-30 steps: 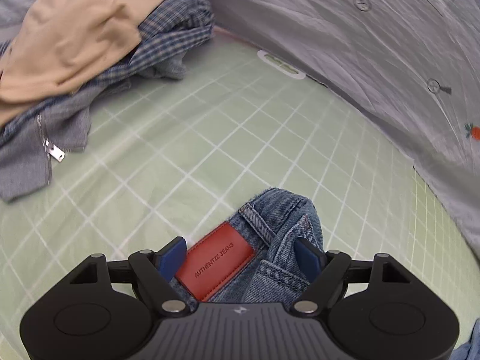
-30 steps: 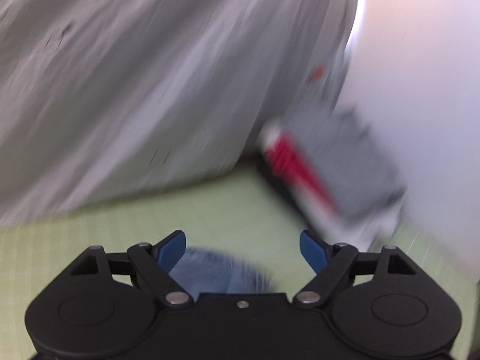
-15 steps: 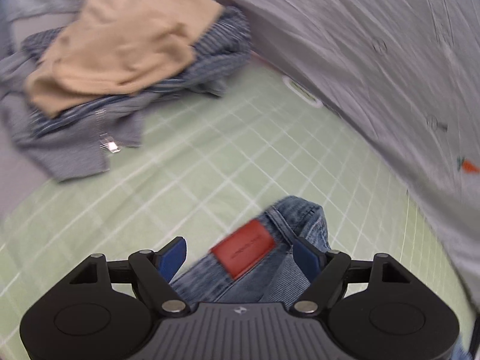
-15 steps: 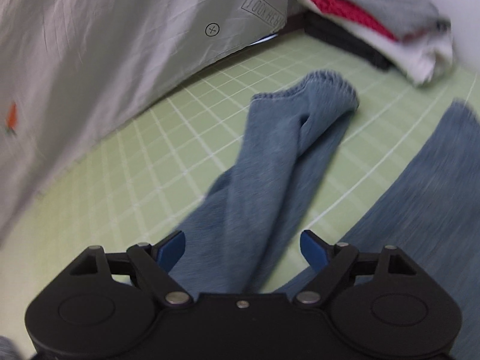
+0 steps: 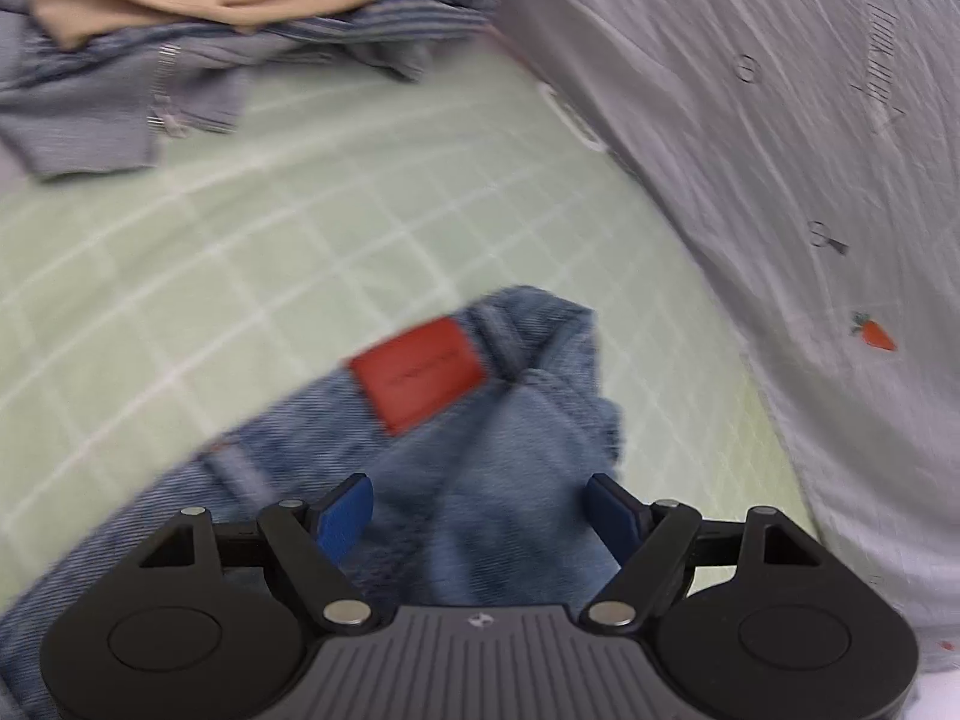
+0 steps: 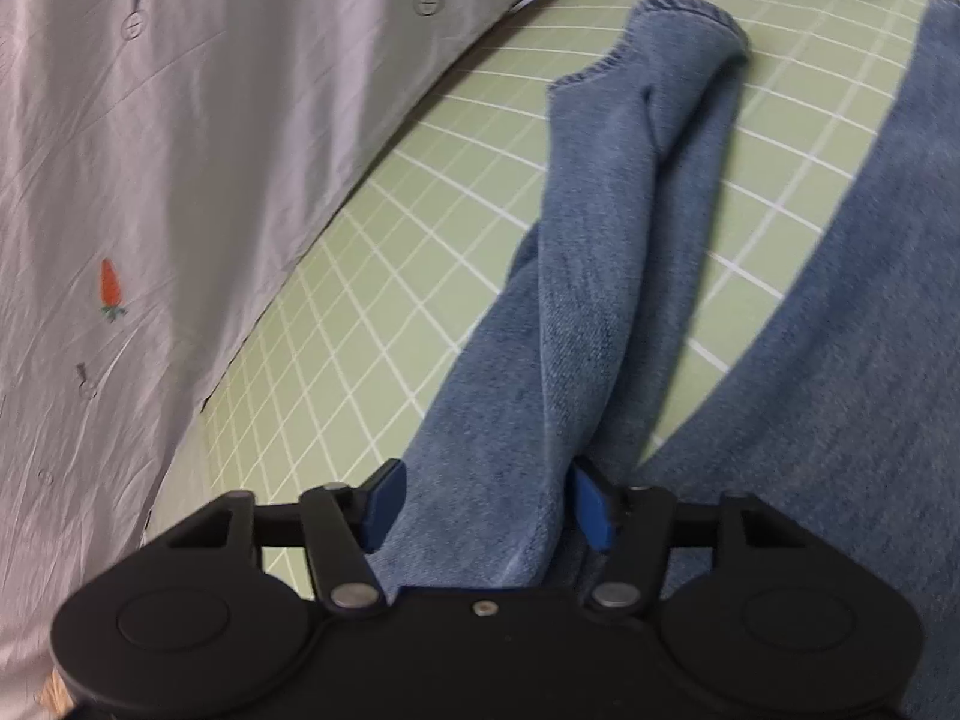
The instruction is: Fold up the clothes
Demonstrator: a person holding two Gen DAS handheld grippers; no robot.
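My right gripper (image 6: pixel 483 504) closing around twisted jeans leg (image 6: pixel 606 252), pads seemingly not yet pressing; risk: pinching single layer. My left gripper (image 5: pixel 480 510) released, closing slightly above waistband, red patch (image 5: pixel 420 381) at 12 o'clock.

A home bedroom. A green grid-patterned bedsheet (image 5: pixel 312 228) lies beside a grey carrot-print duvet (image 5: pixel 780 180). Loose clothes (image 5: pixel 198 48) are heaped on it.

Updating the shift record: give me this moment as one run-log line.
left gripper: closing, over jeans waistband | right gripper: closing, jeans leg between fingers | surface: green grid sheet
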